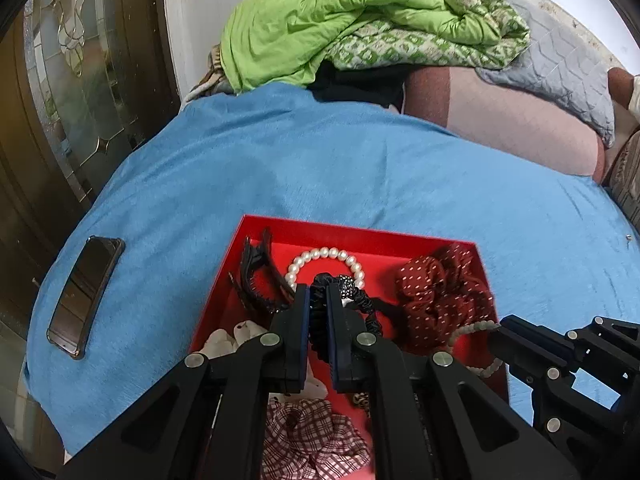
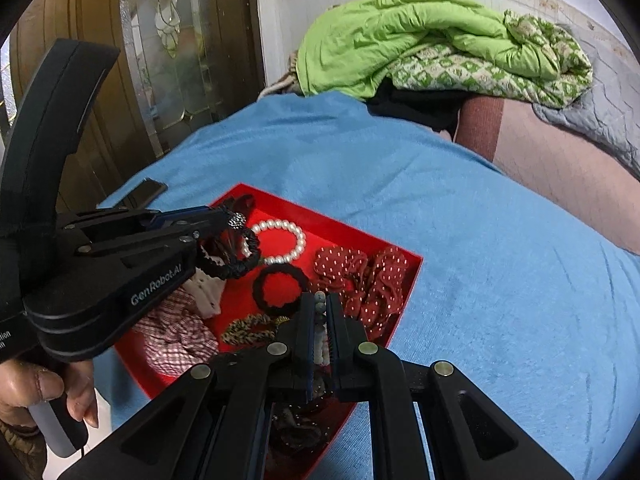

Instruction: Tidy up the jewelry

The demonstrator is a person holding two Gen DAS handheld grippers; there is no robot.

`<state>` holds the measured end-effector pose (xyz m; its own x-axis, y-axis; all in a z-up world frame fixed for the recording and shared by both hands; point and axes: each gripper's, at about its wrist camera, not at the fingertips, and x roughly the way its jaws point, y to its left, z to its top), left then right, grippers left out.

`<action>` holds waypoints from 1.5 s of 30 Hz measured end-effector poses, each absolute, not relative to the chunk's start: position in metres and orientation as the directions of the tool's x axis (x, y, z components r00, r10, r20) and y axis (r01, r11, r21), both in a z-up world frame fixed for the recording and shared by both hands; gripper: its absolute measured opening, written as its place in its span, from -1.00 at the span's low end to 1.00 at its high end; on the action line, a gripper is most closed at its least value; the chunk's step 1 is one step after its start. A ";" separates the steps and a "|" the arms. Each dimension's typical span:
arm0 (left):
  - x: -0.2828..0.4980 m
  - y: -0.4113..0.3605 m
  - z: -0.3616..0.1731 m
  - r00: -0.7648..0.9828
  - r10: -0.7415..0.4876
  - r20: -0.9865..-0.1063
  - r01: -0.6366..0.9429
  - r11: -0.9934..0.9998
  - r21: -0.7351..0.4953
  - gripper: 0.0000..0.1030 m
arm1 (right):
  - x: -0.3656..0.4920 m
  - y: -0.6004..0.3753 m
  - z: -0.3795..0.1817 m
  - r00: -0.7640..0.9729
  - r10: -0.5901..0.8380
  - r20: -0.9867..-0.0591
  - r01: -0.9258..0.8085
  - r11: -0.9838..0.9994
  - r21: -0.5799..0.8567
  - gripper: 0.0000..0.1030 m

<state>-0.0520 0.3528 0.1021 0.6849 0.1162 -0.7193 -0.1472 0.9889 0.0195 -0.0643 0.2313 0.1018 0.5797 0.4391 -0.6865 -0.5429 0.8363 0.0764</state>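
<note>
Nearest in the left wrist view, a checked maroon-and-white fabric scrunchie (image 1: 312, 440) lies crumpled in the near end of the red tray (image 1: 360, 236), partly hidden under the gripper's black linkages. The left gripper (image 1: 318, 292) is clenched on a black ruffled hair tie (image 1: 320, 312) with a sparkly beaded cluster, its blue-edged pads pressing the coil from both sides. Left of it sits a black toothed claw clip (image 1: 256, 276); just beyond, a ring of round glossy pearls, the pearl bracelet (image 1: 328, 256), lies flat. To the right is a bunched dark-red scrunchie (image 1: 436, 292) dotted white.

In the right wrist view, the right gripper (image 2: 319, 300) is closed on a string of pale matte beads, the beaded bracelet (image 2: 320, 302), mostly hidden between the pads. A plain black elastic ring (image 2: 280, 286) and a leopard-print band (image 2: 250, 328) lie just left. The tray rests on a soft blue cloth (image 1: 320, 168), with a dark glossy phone (image 1: 86, 292) to the far left. Farther back, a puffy green quilt (image 1: 328, 20) is heaped up.
</note>
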 end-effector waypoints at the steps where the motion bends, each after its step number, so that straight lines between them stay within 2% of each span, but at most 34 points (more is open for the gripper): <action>1: -0.051 0.353 0.100 0.683 0.118 -0.721 -0.145 0.989 0.024 -0.86 | -0.063 0.232 0.099 0.575 0.437 -0.691 -0.542 0.837 0.077 -0.85; 16: -0.047 0.361 0.082 0.667 0.113 -0.737 -0.152 0.988 0.014 -0.83 | -0.050 0.239 0.065 0.536 0.413 -0.737 -0.509 0.854 0.109 -0.85; 17: -0.047 0.361 0.083 0.668 0.110 -0.735 -0.152 0.988 0.010 -0.78 | -0.049 0.239 0.064 0.534 0.412 -0.738 -0.508 0.854 0.110 -0.85; 19: -0.047 0.362 0.087 0.678 0.105 -0.728 -0.151 0.989 0.002 -0.55 | -0.049 0.241 0.062 0.531 0.415 -0.739 -0.509 0.853 0.113 -0.85; 21: -0.050 0.361 0.092 0.693 0.110 -0.712 -0.151 0.989 0.005 -0.22 | -0.050 0.241 0.062 0.532 0.417 -0.737 -0.510 0.852 0.114 -0.85; 26: -0.058 0.356 0.108 0.719 0.118 -0.685 -0.147 0.989 0.016 -0.14 | -0.052 0.244 0.063 0.529 0.425 -0.735 -0.519 0.847 0.116 -0.82; 27: -0.060 0.356 0.111 0.722 0.117 -0.682 -0.146 0.989 0.015 -0.10 | -0.053 0.244 0.064 0.530 0.429 -0.732 -0.520 0.846 0.119 -0.74; 29: -0.065 0.355 0.118 0.731 0.123 -0.671 -0.150 0.989 0.018 -0.02 | -0.054 0.242 0.068 0.535 0.434 -0.724 -0.517 0.846 0.125 -0.45; 30: -0.068 0.354 0.122 0.738 0.131 -0.663 -0.155 0.988 0.023 0.00 | -0.055 0.241 0.070 0.541 0.437 -0.719 -0.516 0.847 0.127 -0.24; 31: -0.071 0.353 0.126 0.743 0.137 -0.655 -0.158 0.987 0.027 0.00 | -0.057 0.239 0.073 0.549 0.441 -0.710 -0.514 0.848 0.128 -0.18; 37: -0.098 0.346 0.148 0.773 0.190 -0.605 -0.194 0.979 0.059 0.10 | -0.074 0.228 0.094 0.584 0.450 -0.676 -0.510 0.851 0.126 -0.18; 39: -0.113 0.341 0.155 0.791 0.209 -0.575 -0.209 0.976 0.066 0.32 | -0.083 0.223 0.101 0.600 0.450 -0.662 -0.503 0.855 0.126 -0.16; 42: -0.137 0.329 0.163 0.816 0.255 -0.519 -0.245 0.965 0.090 0.59 | -0.106 0.212 0.110 0.648 0.431 -0.628 -0.476 0.873 0.108 0.10; 45: -0.161 0.319 0.169 0.835 0.279 -0.474 -0.272 0.959 0.085 0.72 | -0.129 0.198 0.115 0.689 0.408 -0.599 -0.449 0.889 0.090 0.19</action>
<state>-0.1610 0.3192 0.1690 0.8351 0.2788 -0.4743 -0.2719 0.9586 0.0846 -0.1287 0.1976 0.1146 0.6887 0.4084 -0.5991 -0.4492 0.8889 0.0896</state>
